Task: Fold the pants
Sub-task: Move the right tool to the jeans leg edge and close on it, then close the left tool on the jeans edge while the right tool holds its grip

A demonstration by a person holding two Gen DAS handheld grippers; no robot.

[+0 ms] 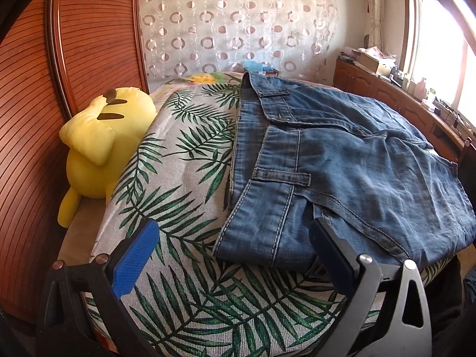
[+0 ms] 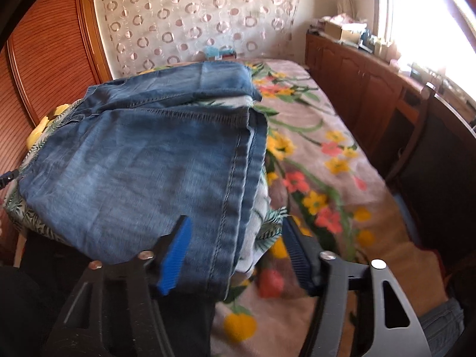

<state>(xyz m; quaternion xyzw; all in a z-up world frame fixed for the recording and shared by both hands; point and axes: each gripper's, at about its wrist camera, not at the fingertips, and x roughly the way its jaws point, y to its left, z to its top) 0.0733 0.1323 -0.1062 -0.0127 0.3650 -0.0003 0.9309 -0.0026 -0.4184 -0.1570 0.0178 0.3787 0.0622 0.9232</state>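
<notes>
Blue denim pants (image 1: 333, 160) lie folded on a palm-leaf cushion (image 1: 184, 178), waistband toward the left. My left gripper (image 1: 235, 255) is open, its fingers straddling the near waistband corner without holding it. In the right wrist view the pants (image 2: 142, 160) show their folded leg hems hanging over the cushion's near edge. My right gripper (image 2: 238, 253) is open around that hem edge, its blue pad (image 2: 175, 258) against the denim, not clamped.
A yellow plush toy (image 1: 98, 145) lies left of the cushion by a wooden wardrobe (image 1: 35, 113). A floral bedspread (image 2: 327, 160) covers the bed. Wooden cabinets (image 2: 366, 95) with clutter stand on the right under a bright window. A patterned curtain (image 1: 238, 23) hangs behind.
</notes>
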